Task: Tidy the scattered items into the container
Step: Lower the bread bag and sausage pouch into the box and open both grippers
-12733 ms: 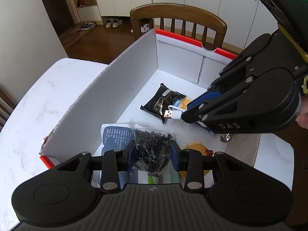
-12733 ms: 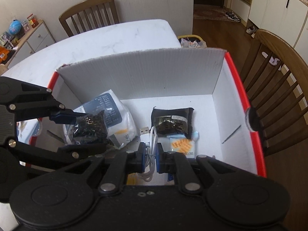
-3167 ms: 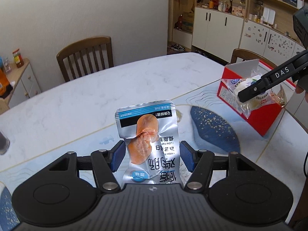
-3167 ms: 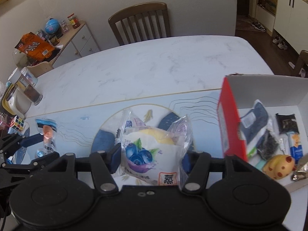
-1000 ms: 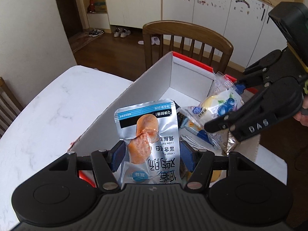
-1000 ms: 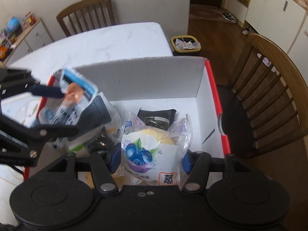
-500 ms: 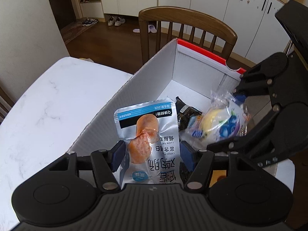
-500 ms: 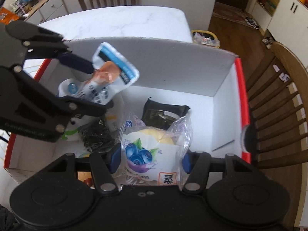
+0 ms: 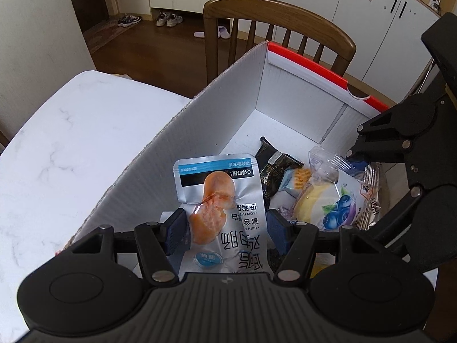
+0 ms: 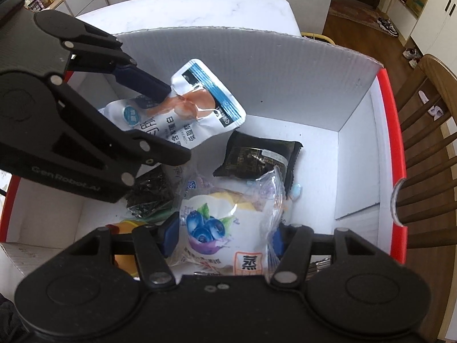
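Snack packs are what we carry, one in each tool, both now over the open white box with red rim (image 9: 308,60). Our left gripper (image 9: 225,233) pinches a silver chicken pouch (image 9: 221,200) between its blue pads, the pouch standing up ahead of the fingers. Our right gripper (image 10: 225,235) clamps a blueberry bun bag (image 10: 225,228) the same way. Ahead of the right gripper, on the box floor, lies a black packet (image 10: 257,157); to its left, beneath the left tool, sits a bag of dark bits (image 10: 150,193). Beyond the box stands a wooden chair (image 9: 280,20).
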`<state>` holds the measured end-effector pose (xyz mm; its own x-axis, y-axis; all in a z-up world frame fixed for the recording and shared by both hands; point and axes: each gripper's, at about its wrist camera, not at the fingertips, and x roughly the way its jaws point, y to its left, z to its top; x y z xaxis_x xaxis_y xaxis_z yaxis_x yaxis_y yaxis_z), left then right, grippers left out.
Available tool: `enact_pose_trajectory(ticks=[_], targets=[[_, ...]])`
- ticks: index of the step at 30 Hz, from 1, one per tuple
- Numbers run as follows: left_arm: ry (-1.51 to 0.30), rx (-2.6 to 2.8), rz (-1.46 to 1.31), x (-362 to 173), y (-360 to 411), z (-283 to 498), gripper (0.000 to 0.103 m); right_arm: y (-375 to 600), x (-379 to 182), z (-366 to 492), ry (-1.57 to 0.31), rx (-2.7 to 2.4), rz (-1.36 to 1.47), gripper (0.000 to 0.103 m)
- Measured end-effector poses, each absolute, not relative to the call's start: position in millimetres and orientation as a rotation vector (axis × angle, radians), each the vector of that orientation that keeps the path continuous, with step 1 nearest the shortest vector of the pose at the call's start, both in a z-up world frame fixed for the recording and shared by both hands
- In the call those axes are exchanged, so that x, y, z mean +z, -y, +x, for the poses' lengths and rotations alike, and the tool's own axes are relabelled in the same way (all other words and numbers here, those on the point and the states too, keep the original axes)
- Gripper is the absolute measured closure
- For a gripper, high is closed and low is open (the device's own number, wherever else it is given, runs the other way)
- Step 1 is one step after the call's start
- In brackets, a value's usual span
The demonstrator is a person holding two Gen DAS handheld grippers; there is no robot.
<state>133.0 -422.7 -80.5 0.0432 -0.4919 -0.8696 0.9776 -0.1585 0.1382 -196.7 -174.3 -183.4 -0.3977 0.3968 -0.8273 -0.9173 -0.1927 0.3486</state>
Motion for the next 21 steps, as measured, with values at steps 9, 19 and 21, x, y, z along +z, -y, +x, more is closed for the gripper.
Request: enact_pose_trajectory(ticks=[9, 19, 21], targets=[[-0.684, -1.458, 1.018, -88, 436, 131, 0.041, 178, -182, -199, -1.075, 1.749, -0.722, 0.039], [-0.681, -1.456, 1.009, -87, 437, 129, 0.035, 188, -173, -191, -1.055, 1.757, -0.686, 0.026], [-0.690, -1.457, 0.997, -86, 437, 129, 0.032, 190, -170, -190, -1.047, 1.758, -0.677, 0.026]])
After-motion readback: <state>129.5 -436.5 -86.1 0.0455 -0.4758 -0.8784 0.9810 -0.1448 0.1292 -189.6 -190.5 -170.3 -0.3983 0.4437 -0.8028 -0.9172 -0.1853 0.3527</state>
